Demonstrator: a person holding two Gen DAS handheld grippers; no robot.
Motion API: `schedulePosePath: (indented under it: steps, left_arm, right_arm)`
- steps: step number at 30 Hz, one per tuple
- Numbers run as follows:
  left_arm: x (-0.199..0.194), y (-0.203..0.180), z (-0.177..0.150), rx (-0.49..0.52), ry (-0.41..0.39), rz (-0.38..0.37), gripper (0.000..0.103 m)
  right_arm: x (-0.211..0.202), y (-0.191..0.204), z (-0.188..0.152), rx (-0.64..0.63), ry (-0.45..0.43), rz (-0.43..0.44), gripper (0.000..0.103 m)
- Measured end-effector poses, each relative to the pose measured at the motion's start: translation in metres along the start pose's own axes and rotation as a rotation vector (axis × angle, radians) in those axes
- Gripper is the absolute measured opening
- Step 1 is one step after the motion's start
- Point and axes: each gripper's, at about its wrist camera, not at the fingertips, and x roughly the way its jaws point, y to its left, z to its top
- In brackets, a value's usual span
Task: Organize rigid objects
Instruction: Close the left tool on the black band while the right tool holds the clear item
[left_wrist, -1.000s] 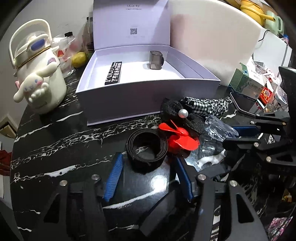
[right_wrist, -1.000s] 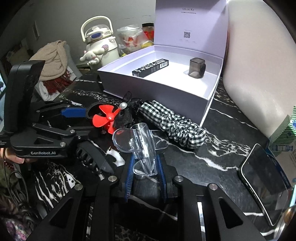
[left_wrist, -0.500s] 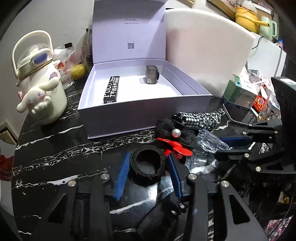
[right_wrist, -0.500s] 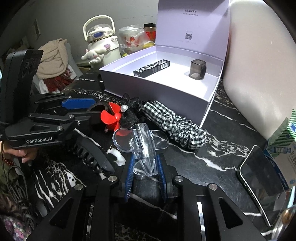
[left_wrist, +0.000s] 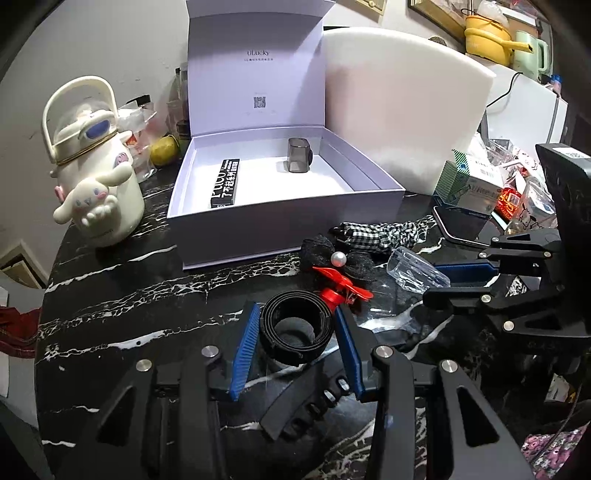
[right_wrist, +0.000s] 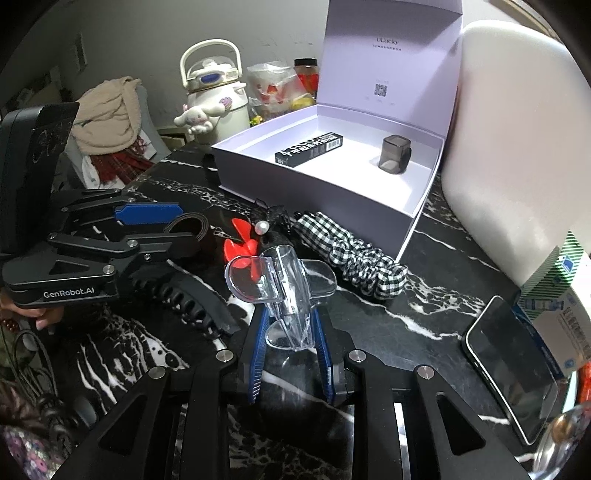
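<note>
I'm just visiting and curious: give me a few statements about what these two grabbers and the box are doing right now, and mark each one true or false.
1. The left gripper has a coiled black belt between its fingers. True.
2. The right gripper holds a red propeller. False: it grips a clear plastic clip; the red propeller lies on the table.
3. The white box stands open. True.
4. The box is empty. False: a black carton and a grey cube lie inside.
</note>
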Motion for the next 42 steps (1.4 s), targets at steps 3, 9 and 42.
schedulePosePath:
  steps: [3,9,42]
  left_arm:
    - [-0.007,-0.003,0.001,0.002,-0.011,0.003,0.041]
    - [-0.016,-0.010,0.005,0.014,-0.036,0.017,0.041]
    - [-0.059,-0.019,0.085,0.026,-0.130,0.089,0.041]
  right_arm:
    - [-0.004,0.002,0.000,-0.006,-0.007,-0.004,0.025]
    - [-0.016,0.002,0.000,0.001,-0.027,-0.005,0.025]
    - [-0.080,-0.009,0.067,-0.074,-0.199,-0.015,0.025]
